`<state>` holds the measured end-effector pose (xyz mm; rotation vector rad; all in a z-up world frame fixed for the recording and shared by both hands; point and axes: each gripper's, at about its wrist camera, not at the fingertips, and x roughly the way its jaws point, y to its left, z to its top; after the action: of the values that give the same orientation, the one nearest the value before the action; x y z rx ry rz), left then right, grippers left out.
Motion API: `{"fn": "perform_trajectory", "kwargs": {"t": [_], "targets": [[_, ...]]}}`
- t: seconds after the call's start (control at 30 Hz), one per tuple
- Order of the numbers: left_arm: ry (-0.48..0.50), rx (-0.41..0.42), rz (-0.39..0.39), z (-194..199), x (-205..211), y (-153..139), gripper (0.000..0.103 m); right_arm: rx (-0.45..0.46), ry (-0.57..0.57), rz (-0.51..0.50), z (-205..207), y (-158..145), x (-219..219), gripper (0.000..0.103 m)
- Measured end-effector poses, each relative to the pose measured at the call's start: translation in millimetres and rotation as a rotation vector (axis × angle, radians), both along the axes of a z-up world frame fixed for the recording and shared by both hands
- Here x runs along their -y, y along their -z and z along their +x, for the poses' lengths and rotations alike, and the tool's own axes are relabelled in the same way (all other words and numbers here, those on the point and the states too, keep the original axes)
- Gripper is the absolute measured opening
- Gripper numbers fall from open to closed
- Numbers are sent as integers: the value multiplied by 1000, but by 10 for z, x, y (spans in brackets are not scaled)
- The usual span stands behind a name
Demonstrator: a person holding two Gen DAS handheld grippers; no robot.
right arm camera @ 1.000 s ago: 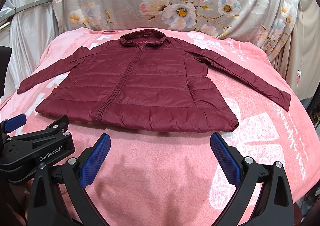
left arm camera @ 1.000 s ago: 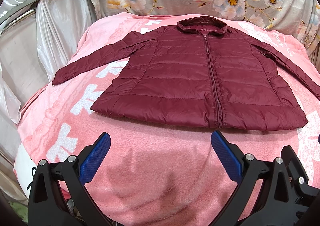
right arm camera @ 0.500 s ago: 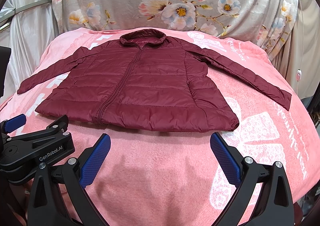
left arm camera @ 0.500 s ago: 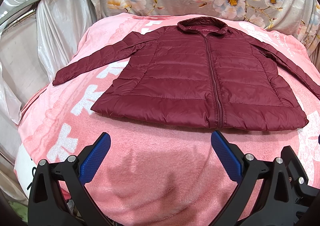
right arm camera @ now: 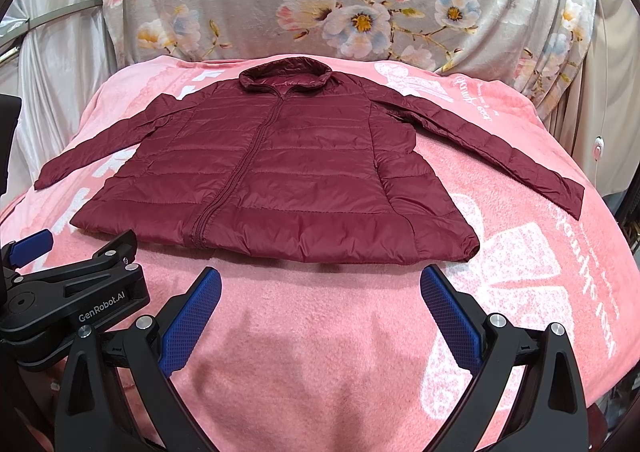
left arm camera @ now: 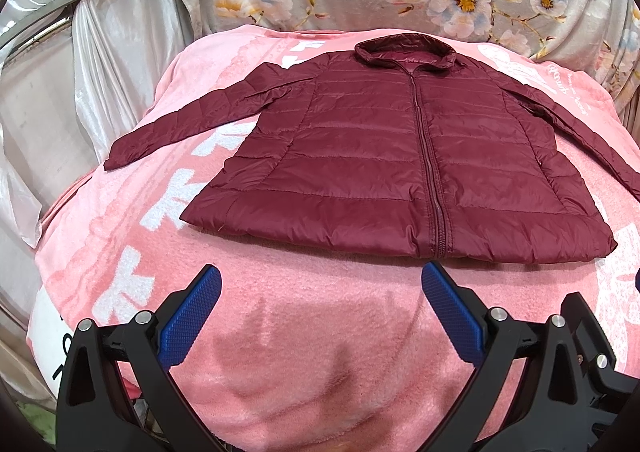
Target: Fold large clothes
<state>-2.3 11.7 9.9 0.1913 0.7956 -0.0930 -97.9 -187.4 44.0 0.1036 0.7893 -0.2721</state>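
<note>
**Jacket laid flat, folding not yet begun**

We see a maroon quilted jacket [left arm camera: 400,155] spread face up on a pink blanket [left arm camera: 320,332], zipped to the collar [left arm camera: 404,49], which lies at the far side, with the hem [right arm camera: 280,240] nearest us. Both sleeves are stretched outward: the left sleeve [left arm camera: 188,119] reaches toward the blanket's left edge, and the right sleeve [right arm camera: 500,147] runs out to the right. Behind the blanket hangs a floral cloth [right arm camera: 360,3].

Our left tool [left arm camera: 320,312] hangs over the bare blanket just short of the hem, its blue pads set wide apart and holding nothing. Our right tool [right arm camera: 320,312] is placed the same way, pads apart and empty, near the hem's right half. From the right wrist view the left tool shows at the lower left, close beside the right one.

As we judge it, none of the folding is done: no sleeve is turned in, no side lapped over, the body lies at full length. All of it is left to do, likely sleeves inward first, then the body doubled from hem toward collar. The padded, slippery-looking shell may spring back once released.
</note>
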Motion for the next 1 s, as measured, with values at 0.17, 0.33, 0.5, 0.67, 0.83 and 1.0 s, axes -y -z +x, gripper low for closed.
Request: {"fn": "perform_trajectory", "kwargs": {"t": [0.17, 0.33, 0.5, 0.67, 0.83, 1.0], "targets": [[31, -21, -27, 47, -11, 3, 98, 10, -39, 56, 27, -32, 98, 98], [13, -22, -63, 246, -54, -31, 98, 46, 118, 81, 62, -16, 818, 98], [-23, -1, -99, 581, -135, -11, 98, 65, 398, 230, 126, 85, 2086, 98], [-95, -12, -139, 952, -348, 101, 98, 57, 628, 383, 217, 429, 3142, 98], [-155, -90, -156, 1273, -518, 91, 98, 82, 783, 517, 255, 715, 3834, 95], [-179, -80, -112, 1502, -580, 19, 98, 93, 929, 518, 384, 865, 4294, 60]]}}
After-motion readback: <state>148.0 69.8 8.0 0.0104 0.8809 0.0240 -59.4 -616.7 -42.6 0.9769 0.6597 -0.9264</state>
